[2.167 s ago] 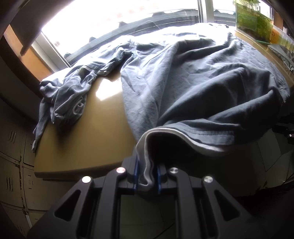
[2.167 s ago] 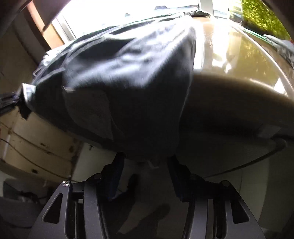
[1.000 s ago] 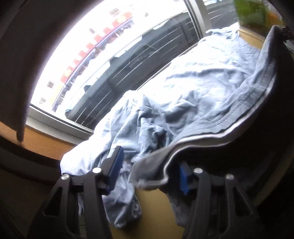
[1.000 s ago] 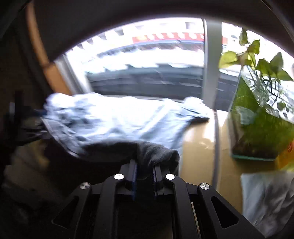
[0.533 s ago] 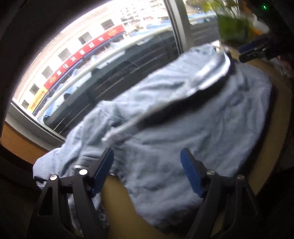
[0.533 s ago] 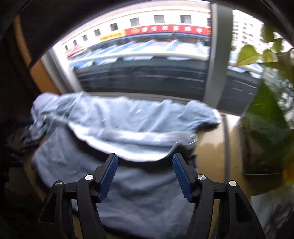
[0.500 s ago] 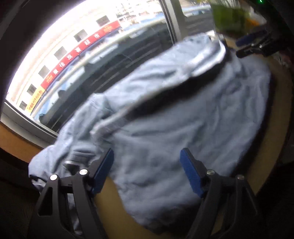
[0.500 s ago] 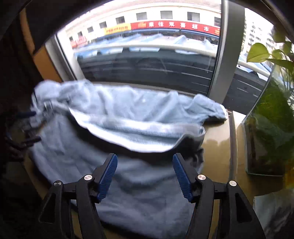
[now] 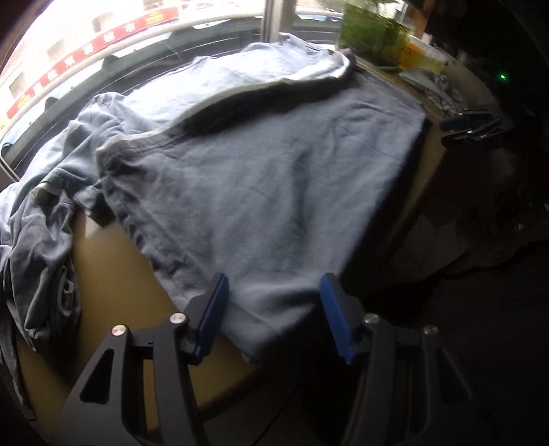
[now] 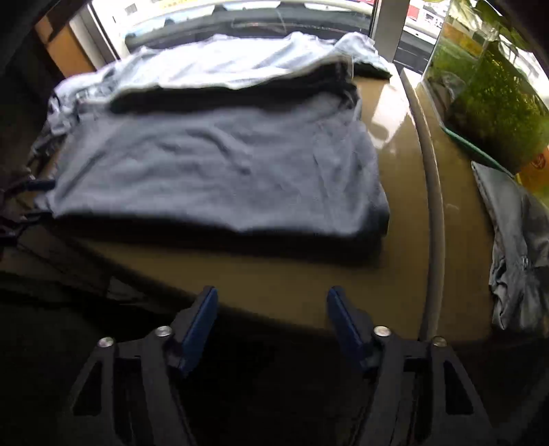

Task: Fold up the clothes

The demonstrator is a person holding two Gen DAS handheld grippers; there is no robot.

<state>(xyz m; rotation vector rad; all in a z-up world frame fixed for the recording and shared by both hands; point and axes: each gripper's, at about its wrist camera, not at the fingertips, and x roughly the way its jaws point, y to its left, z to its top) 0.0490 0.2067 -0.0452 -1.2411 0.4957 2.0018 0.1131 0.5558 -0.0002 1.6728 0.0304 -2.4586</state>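
Note:
A grey-blue T-shirt point(image 9: 267, 178) lies on the tan table point(image 9: 116, 274), its lower half folded up over the upper half, with the hem band point(image 9: 260, 89) lying across the middle. It also shows in the right wrist view point(image 10: 219, 171). My left gripper point(image 9: 272, 308) is open and empty, over the shirt's near left corner. My right gripper point(image 10: 271, 319) is open and empty, back from the shirt's near folded edge above the table point(image 10: 308, 281). The right gripper also shows in the left wrist view point(image 9: 470, 127), at the table's right side.
A crumpled sleeve and more grey cloth point(image 9: 37, 233) bunch at the table's left end. A glass tank with green plants point(image 10: 490, 92) stands at the back right. Another grey garment point(image 10: 518, 247) lies at the right edge. A window point(image 10: 240, 13) runs along the far side.
Both grippers carried the shirt's hem up and over toward the window, opened and let it go. The shirt now lies folded in half, and both grippers have drawn back toward the near edge.

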